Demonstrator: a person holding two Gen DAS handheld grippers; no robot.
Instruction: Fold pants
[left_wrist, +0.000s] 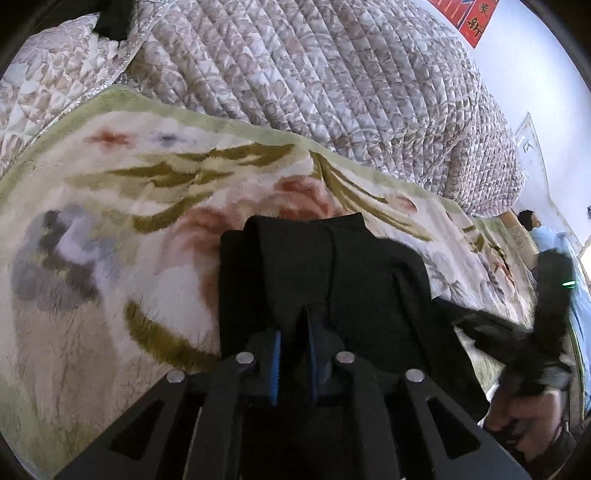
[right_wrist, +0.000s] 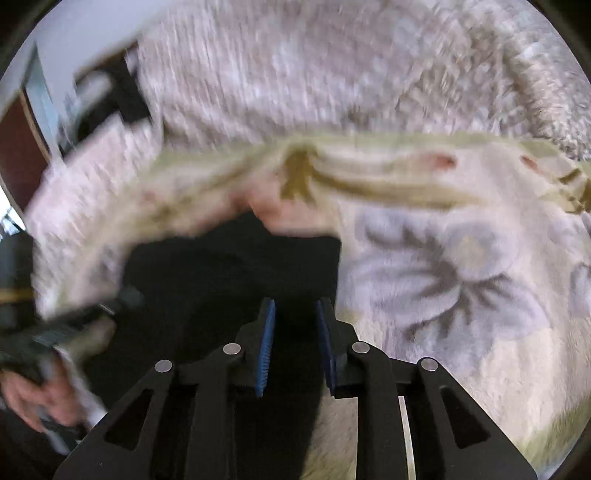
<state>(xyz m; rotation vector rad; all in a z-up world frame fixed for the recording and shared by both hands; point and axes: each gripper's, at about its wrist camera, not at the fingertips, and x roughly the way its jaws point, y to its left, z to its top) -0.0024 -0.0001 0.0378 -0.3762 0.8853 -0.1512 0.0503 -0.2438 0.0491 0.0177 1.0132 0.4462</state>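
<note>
Black pants (left_wrist: 314, 266) lie bunched on a floral blanket (left_wrist: 110, 258). In the left wrist view my left gripper (left_wrist: 295, 332) has its blue pads close together, with a ridge of the black cloth pinched between them. At the far right a hand (left_wrist: 532, 413) holds the other tool, which is blurred. The right wrist view is smeared by motion. There the pants (right_wrist: 229, 266) spread to the left, and a strip of them runs between the blue pads of my right gripper (right_wrist: 295, 325) and down under it. A hand (right_wrist: 33, 395) shows at the lower left.
A thick quilted floral cover (left_wrist: 332, 74) is heaped behind the blanket's green border and fills the back (right_wrist: 295, 74). A person in light blue (left_wrist: 554, 240) is at the far right by the wall. A red poster (left_wrist: 476, 18) hangs at the top right.
</note>
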